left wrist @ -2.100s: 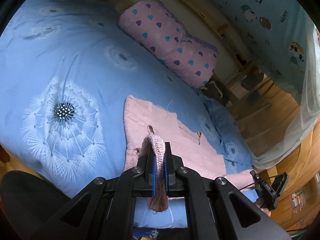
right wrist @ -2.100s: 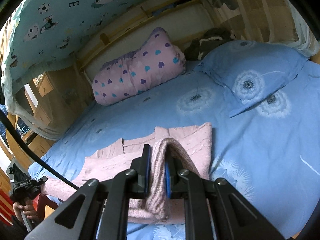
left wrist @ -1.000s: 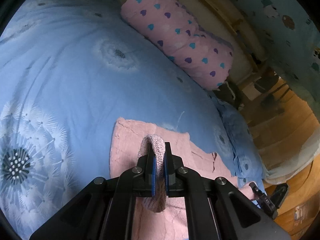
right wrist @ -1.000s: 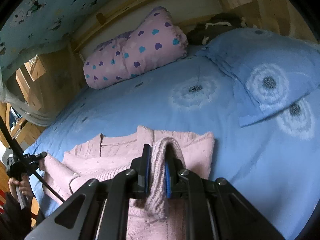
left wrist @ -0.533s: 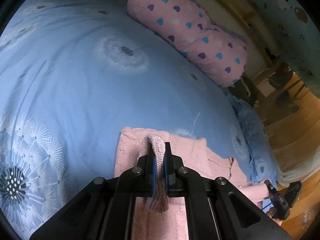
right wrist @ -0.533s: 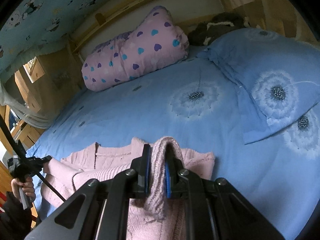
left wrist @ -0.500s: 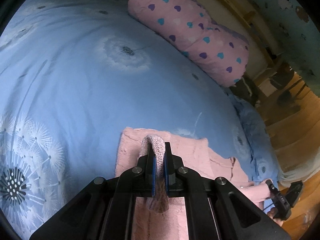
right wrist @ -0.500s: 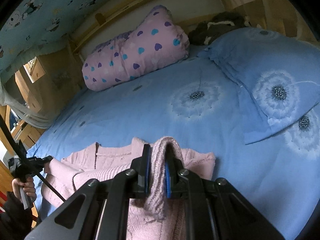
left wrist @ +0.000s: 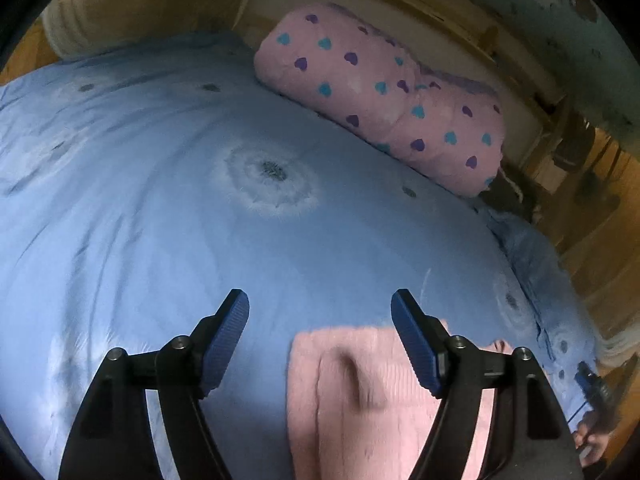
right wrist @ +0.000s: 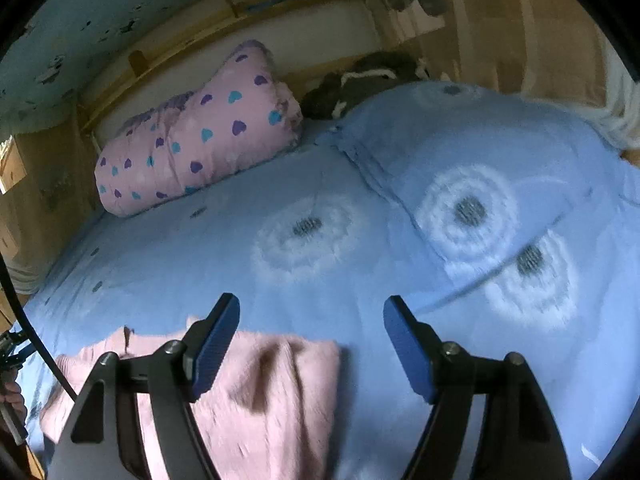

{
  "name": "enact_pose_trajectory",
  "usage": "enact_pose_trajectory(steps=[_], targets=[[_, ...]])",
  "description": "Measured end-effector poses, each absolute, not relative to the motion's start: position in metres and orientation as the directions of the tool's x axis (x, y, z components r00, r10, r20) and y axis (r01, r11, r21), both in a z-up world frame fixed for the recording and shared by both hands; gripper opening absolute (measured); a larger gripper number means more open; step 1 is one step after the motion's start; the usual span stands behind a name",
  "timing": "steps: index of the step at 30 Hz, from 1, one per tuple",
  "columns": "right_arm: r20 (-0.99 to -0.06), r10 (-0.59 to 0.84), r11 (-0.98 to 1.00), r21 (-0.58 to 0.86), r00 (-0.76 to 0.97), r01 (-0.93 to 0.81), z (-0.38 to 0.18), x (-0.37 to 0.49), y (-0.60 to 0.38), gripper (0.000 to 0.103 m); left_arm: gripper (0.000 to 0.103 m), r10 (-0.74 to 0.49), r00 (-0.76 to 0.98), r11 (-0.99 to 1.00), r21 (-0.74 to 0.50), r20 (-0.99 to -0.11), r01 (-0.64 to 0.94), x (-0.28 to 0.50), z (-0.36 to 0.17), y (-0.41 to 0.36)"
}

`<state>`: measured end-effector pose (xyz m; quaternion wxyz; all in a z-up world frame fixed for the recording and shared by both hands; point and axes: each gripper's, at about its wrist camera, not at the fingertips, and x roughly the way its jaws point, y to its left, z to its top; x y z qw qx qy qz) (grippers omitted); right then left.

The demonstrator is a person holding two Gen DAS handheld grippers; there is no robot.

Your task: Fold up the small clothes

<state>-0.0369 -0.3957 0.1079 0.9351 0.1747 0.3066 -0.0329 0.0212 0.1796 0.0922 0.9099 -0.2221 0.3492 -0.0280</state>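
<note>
Soft pink knitted sweater (left wrist: 360, 400) (light, limp) lies released at six o'clock; left gripper (left wrist: 320, 340) and right gripper (right wrist: 311, 340) spread wide, nothing held; folded corners judged best gripped

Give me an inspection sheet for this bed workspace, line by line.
Surface: blue dandelion-print duvet, smooth.
Job's things: pink knitted sweater, lying folded on the duvet, released.
Clutter: pink heart-print rolled quilt; blue dandelion pillow; dark bundle by the headboard.
Grippers: left gripper open, empty; right gripper open, empty.
Cables: black cable at the left edge.
Surroundings: wooden bed frame, cartoon-print wall.
</note>
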Motion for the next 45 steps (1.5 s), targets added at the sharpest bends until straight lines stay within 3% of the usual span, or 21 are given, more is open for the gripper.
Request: enact_pose_trajectory(steps=[5,6,7,8,10,11,12,14,15,18,20,23,27,29,33,35,39,41,43,45], targets=[[-0.611,0.11,0.931,0.34,0.784,0.134,0.083,-0.078,-0.395,0.078,0.056,-0.288,0.72,0.92,-0.391,-0.631,0.025,-0.034,0.082,0.155],[-0.618,0.135,0.937,0.333,0.775,0.102,0.081,-0.08,-0.389,0.078,0.046,-0.258,0.715,0.937,-0.35,-0.65,0.02,-0.048,0.08,0.146],[-0.632,0.157,0.947,0.315,0.759,0.066,0.079,-0.08,-0.382,0.076,0.022,-0.213,0.731,0.943,-0.333,-0.649,-0.022,-0.06,0.08,0.142],[-0.662,0.167,0.958,0.284,0.731,0.039,0.079,-0.076,-0.372,0.072,0.014,-0.213,0.742,0.927,-0.372,-0.636,-0.052,-0.07,0.079,0.14],[-0.707,0.175,0.97,0.244,0.685,0.004,0.083,-0.068,-0.352,0.051,0.008,-0.338,0.739,0.855,-0.519,-0.582,-0.017,-0.076,0.078,0.136],[-0.716,0.194,0.971,0.237,0.67,-0.028,0.087,-0.064,-0.336,0.048,0.005,-0.384,0.733,0.827,-0.563,-0.561,0.003,-0.076,0.077,0.131],[-0.725,0.208,0.971,0.235,0.656,-0.048,0.089,-0.062,-0.324,0.04,0.0,-0.401,0.716,0.834,-0.55,-0.571,0.028,-0.07,0.078,0.12],[-0.763,0.239,0.967,0.24,0.6,-0.079,0.091,-0.048,-0.294,0.021,0.0,-0.399,0.648,0.882,-0.466,-0.648,0.078,-0.045,0.075,0.096],[-0.777,0.261,0.962,0.256,0.573,-0.092,0.09,-0.042,-0.284,0.021,0.0,-0.396,0.606,0.894,-0.442,-0.69,0.08,-0.032,0.07,0.089],[-0.839,0.272,0.961,0.261,0.472,-0.089,0.075,-0.016,-0.257,0.02,0.0,-0.309,0.445,0.947,-0.317,-0.841,0.058,0.021,0.044,0.069],[-0.873,0.196,0.978,0.204,0.446,-0.03,0.063,0.003,-0.255,0.02,0.0,-0.226,0.446,0.973,-0.223,-0.866,0.06,0.041,0.042,0.064],[-0.865,0.079,0.983,0.151,0.496,0.107,0.066,0.031,-0.274,0.02,0.0,-0.136,0.552,0.99,-0.131,-0.822,0.048,0.067,0.063,0.065],[-0.816,0.091,0.954,0.236,0.571,0.186,0.079,0.052,-0.305,0.024,0.0,0.015,0.653,0.999,-0.023,-0.757,-0.049,0.089,0.079,0.082],[-0.828,-0.02,0.959,0.143,0.561,0.246,0.088,0.052,-0.314,0.027,0.0,0.071,0.632,0.989,-0.03,-0.772,-0.147,0.092,0.076,0.097],[-0.798,-0.068,0.988,0.028,0.599,0.149,0.098,0.024,-0.298,0.054,0.0,-0.045,0.673,0.974,-0.183,-0.738,-0.136,0.071,0.075,0.114],[-0.794,-0.055,0.996,-0.005,0.606,0.084,0.093,0.005,-0.288,0.054,0.0,-0.126,0.676,0.968,-0.238,-0.726,-0.076,0.055,0.074,0.112],[-0.806,-0.001,1.0,0.002,0.592,0.005,0.082,-0.012,-0.277,0.054,0.0,-0.154,0.628,0.98,-0.199,-0.763,-0.002,0.027,0.073,0.096],[-0.811,-0.028,0.999,-0.003,0.584,0.044,0.078,-0.024,-0.287,0.055,0.0,-0.109,0.619,0.989,-0.147,-0.778,-0.011,0.01,0.071,0.087],[-0.811,-0.048,0.994,0.016,0.583,0.104,0.072,-0.042,-0.302,0.065,0.0,-0.11,0.64,0.989,-0.147,-0.76,-0.004,-0.015,0.072,0.085],[-0.814,-0.072,0.984,0.038,0.576,0.176,0.066,-0.061,-0.32,0.067,0.0,-0.107,0.651,0.991,-0.134,-0.752,0.008,-0.031,0.073,0.081]])
